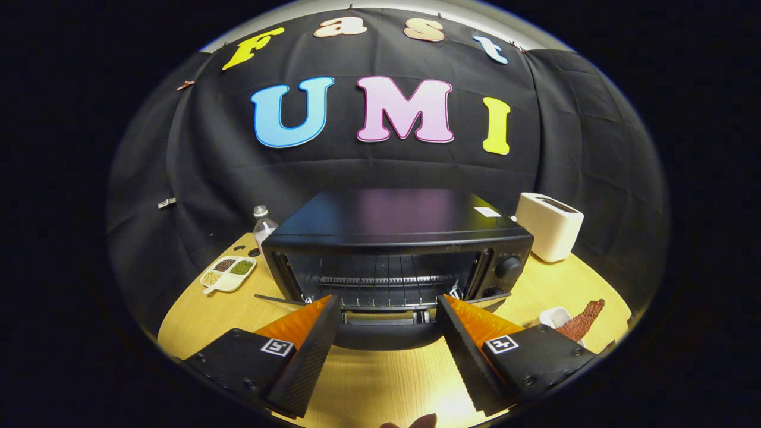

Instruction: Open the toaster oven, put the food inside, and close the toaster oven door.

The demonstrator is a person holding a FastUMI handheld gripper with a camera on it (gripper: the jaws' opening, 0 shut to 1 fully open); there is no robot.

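A black, box-shaped toaster oven (397, 249) is seen standing on a pale wooden tabletop (380, 380), directly ahead at twelve o'clock from the hand-held gripper (389, 304). Its door (380, 333) is folded down toward the camera, and the wire rack (380, 280) inside the dark cavity is exposed. The gripper is held released, its two fingers spread wide apart with nothing between them; their tips are set just in front of the oven's mouth, one to either side of the lowered door, and contact with the door cannot be made out. Two round black knobs (507, 267) are carried on the oven's front panel at about one o'clock from the fingertips. The food, a long reddish-brown strip (584, 320), is laid across a small white dish (554, 316) at roughly three o'clock, just beyond the right-hand finger and well apart from the oven cavity. A cream-coloured slot toaster (550, 226) is placed beside the oven's far corner at about two o'clock. At ten o'clock a white divided tray of grains and seeds (228, 272) is set on the table, and a clear plastic bottle (263, 226) is stood just beside the oven's near-left corner. Part of a person's hand (416, 422) is glimpsed beneath the fingers at six o'clock.
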